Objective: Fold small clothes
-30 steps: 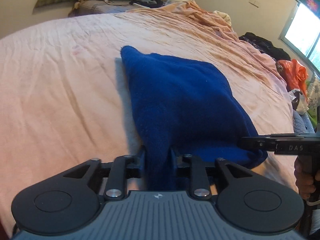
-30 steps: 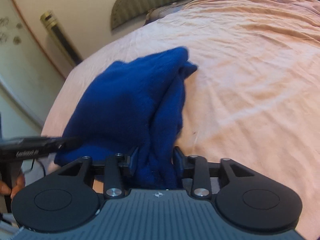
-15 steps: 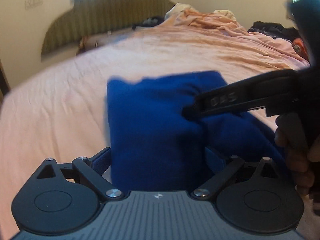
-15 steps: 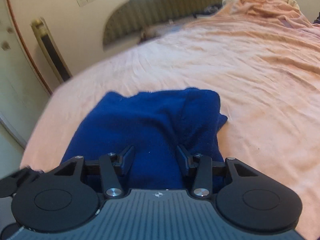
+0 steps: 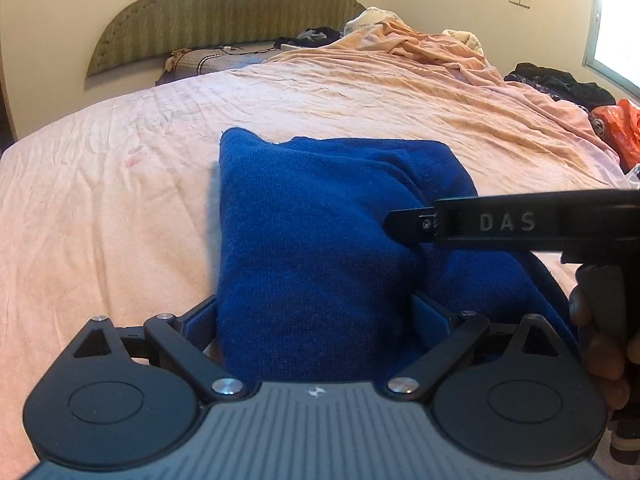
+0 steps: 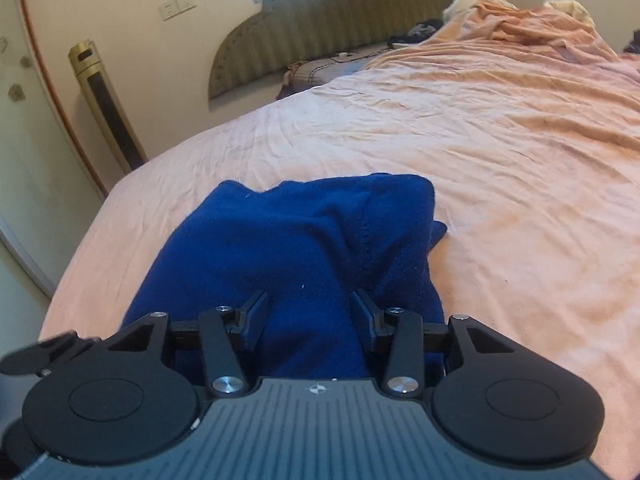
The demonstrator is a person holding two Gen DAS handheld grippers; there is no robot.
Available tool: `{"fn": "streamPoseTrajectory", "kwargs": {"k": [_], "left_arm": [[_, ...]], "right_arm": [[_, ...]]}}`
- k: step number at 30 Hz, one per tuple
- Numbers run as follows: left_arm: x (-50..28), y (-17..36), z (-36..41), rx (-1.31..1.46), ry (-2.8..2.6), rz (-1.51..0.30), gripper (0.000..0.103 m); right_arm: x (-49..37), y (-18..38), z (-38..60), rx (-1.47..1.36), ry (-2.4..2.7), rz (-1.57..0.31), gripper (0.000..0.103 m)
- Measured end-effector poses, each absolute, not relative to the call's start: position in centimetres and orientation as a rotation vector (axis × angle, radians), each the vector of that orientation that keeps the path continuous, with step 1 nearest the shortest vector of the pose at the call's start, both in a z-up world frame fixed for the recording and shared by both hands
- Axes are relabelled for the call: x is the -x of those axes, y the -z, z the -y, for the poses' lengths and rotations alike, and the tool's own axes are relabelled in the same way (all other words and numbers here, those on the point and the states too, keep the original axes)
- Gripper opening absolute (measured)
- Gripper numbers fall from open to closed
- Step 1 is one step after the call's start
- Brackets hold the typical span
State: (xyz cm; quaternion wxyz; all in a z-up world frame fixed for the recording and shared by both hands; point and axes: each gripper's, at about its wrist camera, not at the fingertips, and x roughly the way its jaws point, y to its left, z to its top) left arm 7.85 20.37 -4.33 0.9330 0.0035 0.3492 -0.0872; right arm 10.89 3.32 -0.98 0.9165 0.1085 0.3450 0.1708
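The blue fleece garment (image 5: 320,232) lies folded on the bed (image 5: 120,200), near the foot edge, its far corners pointing toward the headboard (image 5: 224,12).

In the left wrist view the left gripper (image 5: 316,316) has its jaws spread wide, the garment's near end lying between them without being pinched. Only this view shows the right gripper (image 5: 404,224) from the side, reaching in over the garment's right half, with a hand (image 5: 600,336) around its handle at the right edge.

The right wrist view shows the right gripper (image 6: 308,316) with its jaws apart, a fold of the blue cloth bulging between them but not clamped. Only here can a tall gold tower fan (image 6: 106,108) be seen standing against the cream wall.

The bed carries a wrinkled pale pink sheet. A rumpled peach blanket (image 5: 432,52) is heaped toward the headboard, dark clothes (image 5: 560,84) and an orange bag (image 5: 624,128) lie at the right side by a window (image 5: 616,28).
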Motion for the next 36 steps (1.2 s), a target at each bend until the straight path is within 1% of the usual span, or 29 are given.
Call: {"fn": "streamPoseTrajectory", "kwargs": {"k": [3,4,5,6,7,11,12,13,14,15,18,20,21,23,29,36], "left_arm": [[-7.8,4.5,-20.5,-0.008,0.18,-0.709,0.099],[-7.8,4.5,-20.5,-0.01,0.178,-0.705,0.1],[-7.8,4.6,-20.4,-0.014,0.174,-0.7,0.101],[-7.8,4.6,-20.3,-0.019,0.17,-0.695,0.102],[-7.7,4.7,-20.3,-0.021,0.17,-0.693,0.102],[-5.5,3.4,-21.1,-0.001,0.142,-0.676,0.1],[-4.4,2.9,-21.4,-0.002,0.14,-0.664,0.1],[-2.9,2.5,-21.7,0.003,0.139,-0.649,0.1],[-1.5,2.1,-22.0,0.016,0.142,-0.64,0.1],[-0.1,2.0,-22.1,0.03,0.15,-0.637,0.1],[2.9,2.6,-21.9,0.013,0.15,-0.639,0.1],[3.6,3.5,-21.5,-0.016,0.124,-0.655,0.1],[3.5,4.0,-21.4,-0.016,0.113,-0.678,0.1],[3.1,4.7,-21.3,-0.009,0.087,-0.714,0.103],[2.3,4.7,-21.3,-0.012,0.07,-0.715,0.103],[2.2,5.0,-20.9,-0.046,0.064,-0.731,0.103]], "right_arm": [[-9.7,-0.3,-3.6,-0.204,-0.346,-0.668,0.052],[-9.5,-0.2,-3.9,-0.172,-0.348,-0.663,0.056],[-9.6,0.4,-4.4,-0.129,-0.344,-0.695,0.059],[-9.8,1.2,-4.7,-0.084,-0.341,-0.719,0.06],[-9.5,1.4,-4.5,-0.067,-0.349,-0.685,0.06],[-6.5,-0.5,-2.2,-0.166,-0.3,-0.645,0.062],[-4.9,-0.8,-1.5,-0.165,-0.285,-0.619,0.069],[-3.1,-0.9,-0.8,-0.162,-0.265,-0.601,0.084],[-1.2,-0.6,-0.1,-0.159,-0.243,-0.593,0.091],[0.4,0.1,0.5,-0.155,-0.225,-0.597,0.101],[3.6,3.2,1.2,-0.125,-0.151,-0.695,0.099],[5.7,4.3,0.4,-0.041,-0.116,-0.635,0.103],[6.1,4.6,-0.3,-0.002,-0.098,-0.642,0.103],[6.1,4.6,-1.0,0.013,-0.062,-0.651,0.103],[3.9,4.1,-1.2,-0.054,-0.002,-0.725,0.103],[3.9,4.8,-1.8,-0.027,-0.006,-0.705,0.103]]}}
